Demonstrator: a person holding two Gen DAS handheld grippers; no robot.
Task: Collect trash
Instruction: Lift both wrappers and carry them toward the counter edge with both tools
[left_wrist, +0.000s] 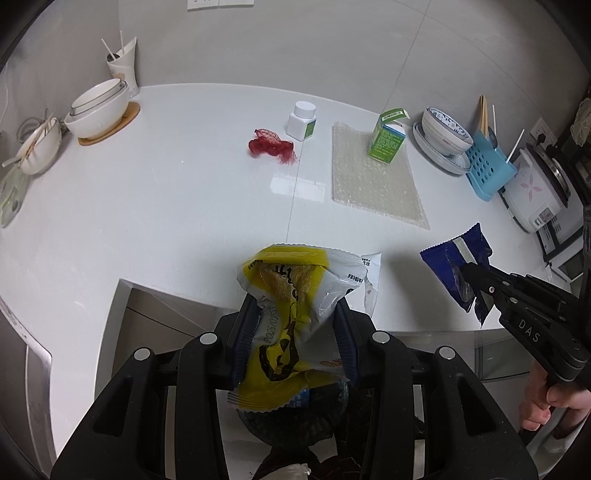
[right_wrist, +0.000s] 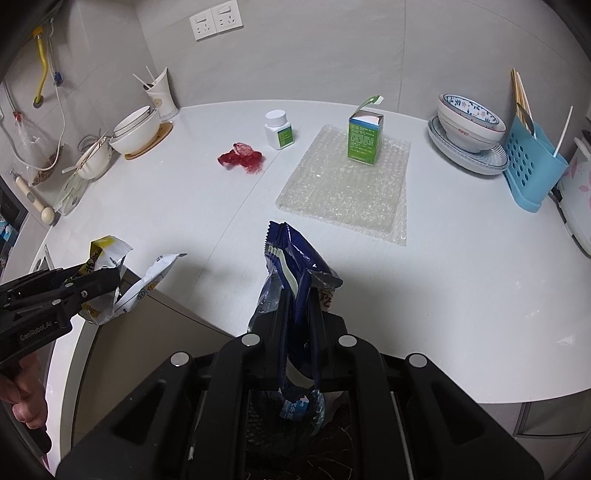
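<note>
My left gripper (left_wrist: 295, 314) is shut on a yellow and white snack wrapper (left_wrist: 295, 288), held over the front edge of the white counter (left_wrist: 166, 206). It also shows in the right wrist view (right_wrist: 105, 275) with the same wrapper (right_wrist: 107, 254). My right gripper (right_wrist: 299, 299) is shut on a dark blue wrapper (right_wrist: 295, 254), seen also in the left wrist view (left_wrist: 458, 266). Below both grippers sits a dark trash bin (right_wrist: 295, 417) holding trash. On the counter lie a red net (left_wrist: 271, 145), a white pill bottle (left_wrist: 302, 121), a green carton (left_wrist: 388, 140) and a bubble wrap sheet (left_wrist: 373, 181).
Stacked white bowls (left_wrist: 98, 107) and a cup with sticks (left_wrist: 123, 62) stand at the back left. A patterned bowl on plates (left_wrist: 445, 138), a blue utensil holder (left_wrist: 487, 166) and a white appliance (left_wrist: 535, 195) stand at the right. Wall sockets (right_wrist: 216, 22) are behind.
</note>
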